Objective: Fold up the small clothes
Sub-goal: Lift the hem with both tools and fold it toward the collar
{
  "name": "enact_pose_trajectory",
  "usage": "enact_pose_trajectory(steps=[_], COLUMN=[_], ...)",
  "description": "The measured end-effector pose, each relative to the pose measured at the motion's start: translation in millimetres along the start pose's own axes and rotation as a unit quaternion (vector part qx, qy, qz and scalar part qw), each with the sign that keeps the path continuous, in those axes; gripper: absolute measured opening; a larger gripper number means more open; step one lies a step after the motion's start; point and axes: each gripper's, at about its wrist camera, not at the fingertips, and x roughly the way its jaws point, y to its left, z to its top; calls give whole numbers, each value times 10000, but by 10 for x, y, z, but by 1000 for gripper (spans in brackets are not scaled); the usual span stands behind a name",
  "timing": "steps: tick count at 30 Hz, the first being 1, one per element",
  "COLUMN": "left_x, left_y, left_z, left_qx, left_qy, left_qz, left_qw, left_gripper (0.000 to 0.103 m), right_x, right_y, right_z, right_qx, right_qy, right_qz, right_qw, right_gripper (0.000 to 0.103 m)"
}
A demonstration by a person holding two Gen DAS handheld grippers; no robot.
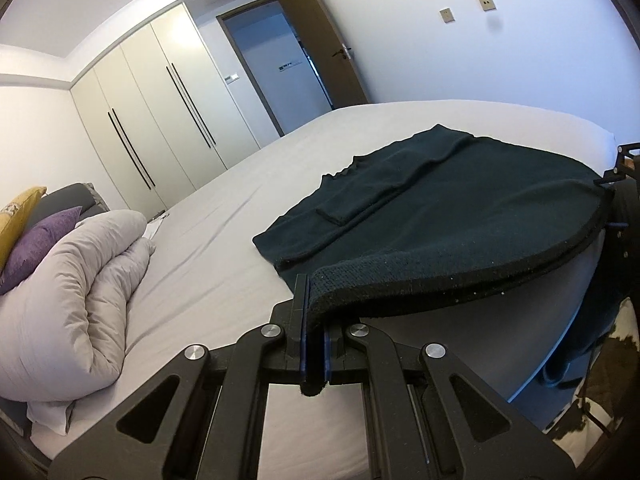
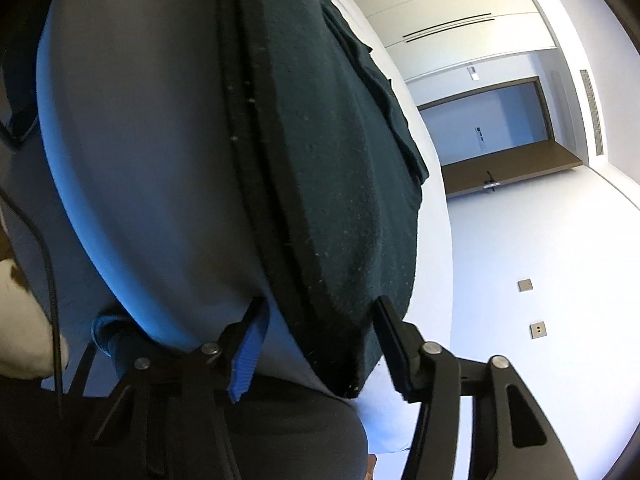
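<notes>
Left gripper [image 1: 314,336] pinches the hem corner of a dark green knit garment [image 1: 460,216].

Its jaws are clamped together on the fabric, which spreads ahead of them across the grey-sheeted bed [image 1: 240,184]. The right gripper [image 2: 316,344] stands apart, not pressing; the garment's other corner lies between its jaws, at the mattress edge.

Left gripper [image 1: 315,320] clamped on dark green garment's [image 1: 440,216] hem above grey bed [image 1: 240,208].

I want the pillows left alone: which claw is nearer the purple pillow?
Left. The left claw has the purple pillow in view beside it; the right claw's view shows none.
</notes>
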Motion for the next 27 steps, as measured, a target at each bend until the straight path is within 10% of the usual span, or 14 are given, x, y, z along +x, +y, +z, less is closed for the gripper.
enact_pose_trajectory(steps=[11, 27], left_x=[84, 402], left_y=[-61, 98], left_z=[-131, -212], left_qx=[134, -575], left_qy=[178, 933], left_qz=[-60, -475], left_qw=[9997, 9928], left_gripper=[5, 5], right_x=[-56, 147], right_y=[-214, -847], right_z=[-44, -33], right_qx=[392, 1785], right_qy=[-360, -216], right_qz=[-384, 398], right_qw=[9978, 9829], right_gripper=[14, 5])
